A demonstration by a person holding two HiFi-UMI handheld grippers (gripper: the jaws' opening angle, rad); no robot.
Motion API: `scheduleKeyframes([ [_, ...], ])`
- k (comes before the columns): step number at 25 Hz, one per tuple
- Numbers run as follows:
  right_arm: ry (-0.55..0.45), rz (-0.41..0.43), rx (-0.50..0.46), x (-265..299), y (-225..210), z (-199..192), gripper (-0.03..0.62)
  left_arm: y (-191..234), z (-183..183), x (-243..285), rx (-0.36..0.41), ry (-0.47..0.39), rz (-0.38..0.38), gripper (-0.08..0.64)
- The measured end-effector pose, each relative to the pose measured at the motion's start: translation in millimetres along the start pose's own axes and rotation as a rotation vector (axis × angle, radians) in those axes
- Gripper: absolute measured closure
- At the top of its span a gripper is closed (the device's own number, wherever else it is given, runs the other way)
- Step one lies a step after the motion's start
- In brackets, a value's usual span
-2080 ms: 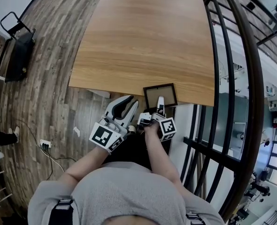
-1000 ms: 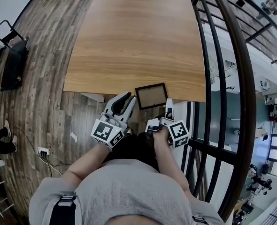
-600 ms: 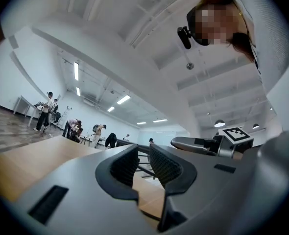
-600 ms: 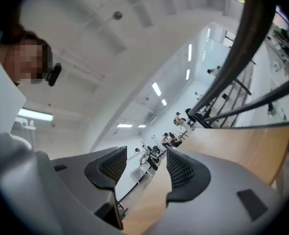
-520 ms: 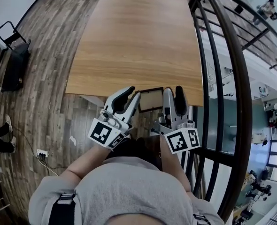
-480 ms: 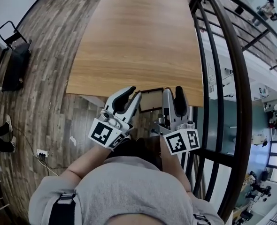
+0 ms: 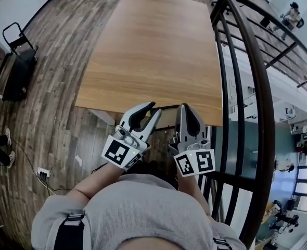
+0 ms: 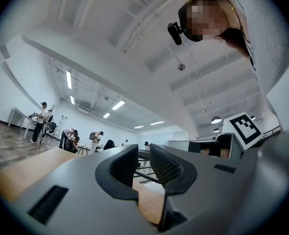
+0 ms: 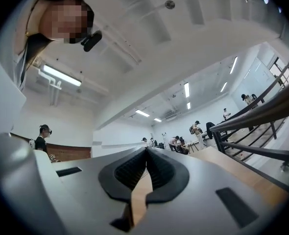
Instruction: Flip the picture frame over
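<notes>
The left tool (image 7: 156, 108) has its jaws a little apart. In the left gripper view (image 8: 143, 155) the ribbed black pads face each other across a narrow gap, and only the pale wood of the worktop (image 8: 14, 175) and the bars of a railing show through it. Nothing sits between the pads.

The right tool (image 7: 184, 108) is closed. In the right gripper view (image 9: 146, 153) its two pads meet at the tip and grip nothing, with a strip of wood grain showing below where they join.

The picture frame (image 7: 168, 116) lies flat at the near edge of the worktop (image 7: 153, 51). It sits just beyond the tips of both tools and in the gap between them. Its dark border and light inner panel are partly covered by the jaws. From the head view I cannot tell whether either tool touches it, and neither gripper view shows it.

The only markings in view are black-and-white square codes. One is on the left tool's cube (image 7: 117, 152) and two are on faces of the right tool's cube (image 7: 195, 163). One of these is also seen from the left gripper view (image 8: 243, 127). They are block patterns, not letters.

To the right of the right tool runs a dark metal railing (image 7: 247, 87). Far off to the left of the left tool a black cart (image 7: 18, 61) stands on the plank floor (image 7: 54, 113).
</notes>
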State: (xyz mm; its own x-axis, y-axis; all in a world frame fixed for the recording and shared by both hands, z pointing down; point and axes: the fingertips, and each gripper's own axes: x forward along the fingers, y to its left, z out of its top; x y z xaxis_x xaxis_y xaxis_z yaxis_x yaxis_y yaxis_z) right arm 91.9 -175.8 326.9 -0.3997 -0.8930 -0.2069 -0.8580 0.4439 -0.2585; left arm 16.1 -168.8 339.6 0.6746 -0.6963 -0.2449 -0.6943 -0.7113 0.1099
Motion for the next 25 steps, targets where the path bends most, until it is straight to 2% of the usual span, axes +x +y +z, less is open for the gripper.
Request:
scheduleKeyframes([
  [8, 0.044, -0.004, -0.069, -1, 1, -9, 0.577, -14, 6, 5, 0.070, 0.004, -0.024, 0.480],
  [16, 0.053, 0.000, -0.103, 4, -2, -8, 0.577, -8, 0, 12, 0.054, 0.021, 0.005, 0.480],
  [25, 0.054, 0.000, -0.093, 9, -4, -6, 0.577, -9, 1, 14, 0.047, 0.002, -0.003, 0.480],
])
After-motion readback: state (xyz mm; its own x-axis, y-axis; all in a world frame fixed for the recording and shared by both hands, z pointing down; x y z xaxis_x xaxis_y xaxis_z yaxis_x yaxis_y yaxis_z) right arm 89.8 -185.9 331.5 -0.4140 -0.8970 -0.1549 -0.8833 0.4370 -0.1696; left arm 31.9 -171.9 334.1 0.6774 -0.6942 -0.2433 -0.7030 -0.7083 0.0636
